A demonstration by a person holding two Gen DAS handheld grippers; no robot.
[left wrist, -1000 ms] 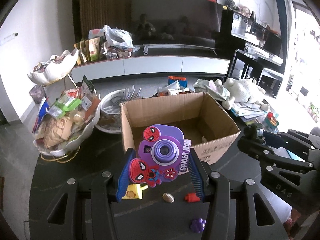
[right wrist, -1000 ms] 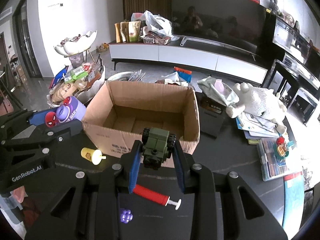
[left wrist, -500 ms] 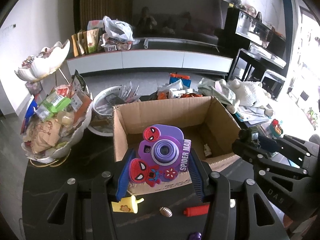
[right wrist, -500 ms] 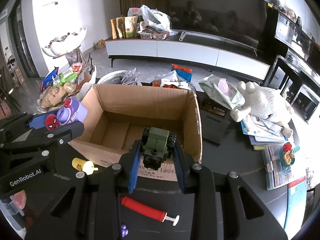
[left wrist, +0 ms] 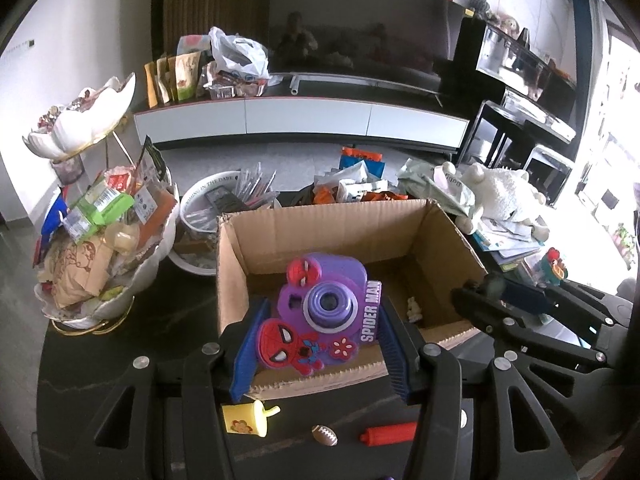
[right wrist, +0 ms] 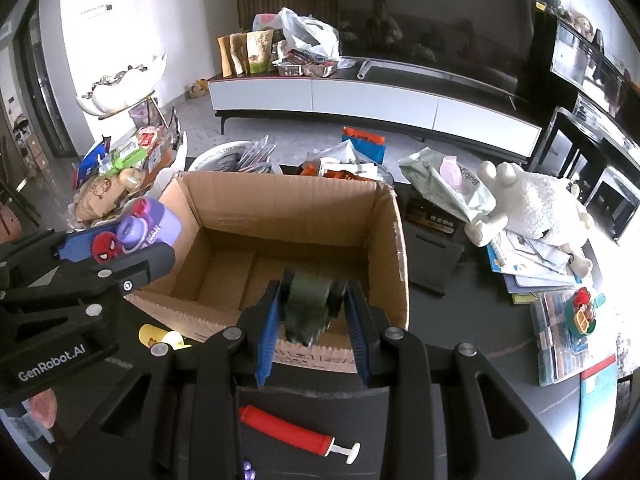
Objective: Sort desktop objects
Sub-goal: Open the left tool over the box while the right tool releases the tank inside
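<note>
My left gripper (left wrist: 323,306) is shut on a purple Spider-Man toy camera (left wrist: 328,312), holding it above the near wall of an open cardboard box (left wrist: 320,224). My right gripper (right wrist: 314,285) is shut on a dark green toy vehicle (right wrist: 308,300), which hangs over the same box (right wrist: 280,200) just inside its near wall. The box floor shows only one small pale scrap (left wrist: 414,306). In the right wrist view, the left gripper with the camera (right wrist: 148,224) sits at the box's left corner. The two grippers are side by side.
On the dark table in front of the box lie a yellow toy cup (left wrist: 246,420), a tiny football (left wrist: 325,435) and a red toy syringe (right wrist: 288,432). A tiered snack bowl (left wrist: 152,272) stands left. A plush toy (right wrist: 532,200), books and a flat black box (right wrist: 432,248) lie right.
Both grippers have moved forward and slightly down with their toys, from in front of the box to over its near wall. The loose toys on the table have slid toward the bottom of both views.
</note>
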